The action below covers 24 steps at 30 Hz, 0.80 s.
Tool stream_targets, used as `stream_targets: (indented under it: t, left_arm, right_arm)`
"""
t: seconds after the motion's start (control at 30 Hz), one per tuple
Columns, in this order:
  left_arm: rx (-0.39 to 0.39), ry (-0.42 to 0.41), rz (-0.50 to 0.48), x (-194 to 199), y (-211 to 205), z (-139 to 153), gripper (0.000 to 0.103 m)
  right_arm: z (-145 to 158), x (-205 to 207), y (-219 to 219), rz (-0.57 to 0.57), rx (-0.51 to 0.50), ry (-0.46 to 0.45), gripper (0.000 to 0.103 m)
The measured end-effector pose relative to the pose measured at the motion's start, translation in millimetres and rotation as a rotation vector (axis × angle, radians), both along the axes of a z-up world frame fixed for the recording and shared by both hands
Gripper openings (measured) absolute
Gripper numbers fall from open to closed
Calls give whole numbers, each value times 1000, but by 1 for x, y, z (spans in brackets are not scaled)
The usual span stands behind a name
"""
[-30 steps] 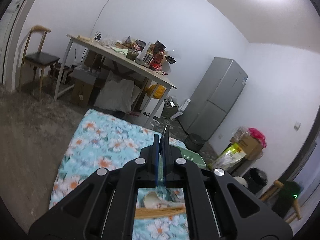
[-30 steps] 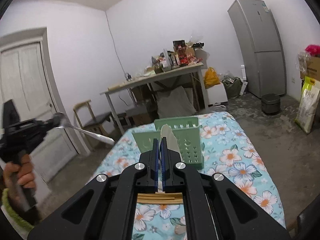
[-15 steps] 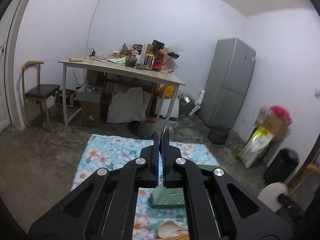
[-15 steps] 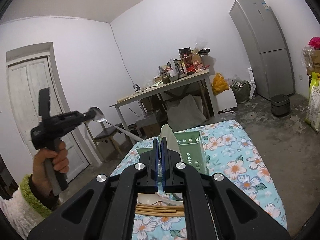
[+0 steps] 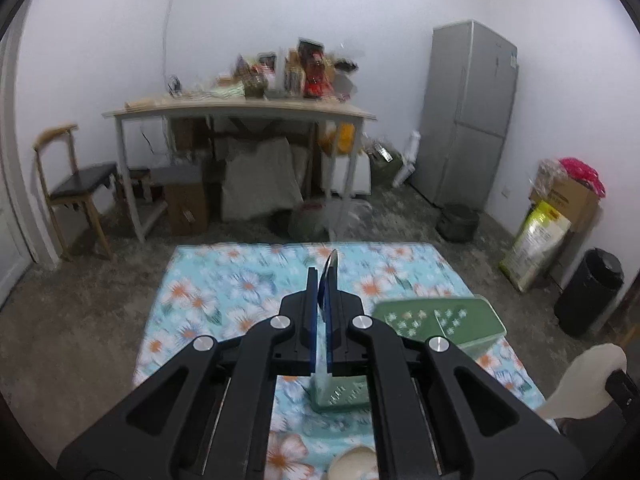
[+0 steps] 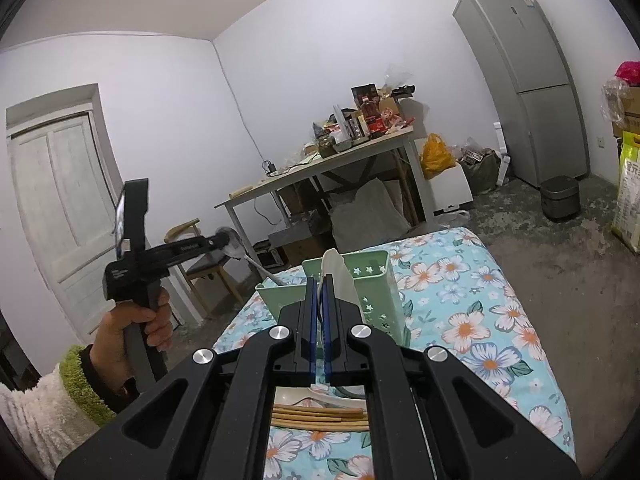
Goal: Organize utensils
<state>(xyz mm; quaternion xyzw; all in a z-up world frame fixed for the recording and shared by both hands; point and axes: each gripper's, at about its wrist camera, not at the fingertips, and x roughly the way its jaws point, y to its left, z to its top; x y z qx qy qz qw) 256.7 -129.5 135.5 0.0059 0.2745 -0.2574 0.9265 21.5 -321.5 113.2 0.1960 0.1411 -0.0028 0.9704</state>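
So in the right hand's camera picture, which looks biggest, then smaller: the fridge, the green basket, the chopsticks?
As they look in that view, largest first:
1. fridge
2. green basket
3. chopsticks
The basket and chopsticks sit far nearer the camera, and the gripper hides part of each, so real sizes differ.

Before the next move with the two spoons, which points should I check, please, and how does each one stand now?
1. Left gripper shut on metal spoon: ok.
2. Right gripper shut on white spoon: ok.
3. Holder upright on cloth: ok.
4. Holder compartments free inside: cannot tell, hidden.
5. Metal spoon lined up over a compartment: cannot tell.
6. Chopsticks clear of holder: ok, lying nearer on the cloth.
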Motion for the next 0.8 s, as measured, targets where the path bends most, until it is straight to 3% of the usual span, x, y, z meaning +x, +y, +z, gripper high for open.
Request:
stream_targets:
  t: [0.1,0.13,0.27,0.47,0.8]
  left_arm:
    - [-12,49,-10,2,0,-10,15]
    - [-12,44,-5,2,2,-11,24]
    - [-23,23,9,-5,6,-9,44]
    - [-67,-8,18,-24,22,3,62]
    - [-131,12,6,-67,64,-3,77]
  right_arm:
    - [-1,0,-1,-2,-1,2,3]
    - [-1,-1,-1,-3,-1,2,3]
    - [0,-2,-1,-7,-5,2,3]
    - [1,-1,-2,-9,6,12,3]
    - [9,-6,8,-8,4,7,3]
